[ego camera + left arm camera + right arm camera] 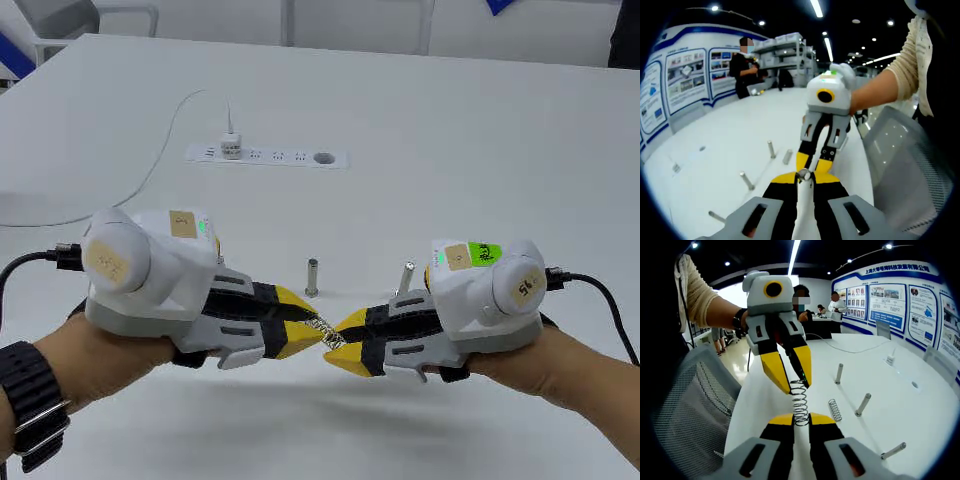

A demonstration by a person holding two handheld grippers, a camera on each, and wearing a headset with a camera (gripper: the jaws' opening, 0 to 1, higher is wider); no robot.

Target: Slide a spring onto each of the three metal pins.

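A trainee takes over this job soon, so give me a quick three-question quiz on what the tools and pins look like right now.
1. True or false: the left tool and the right tool grip one spring between their tips.
2. How many bare pins show in the right gripper view? A one, B two, C three.
3. Fill in: a second spring lies loose on the ____, near the pins.
Key: 1 true; 2 C; 3 table.
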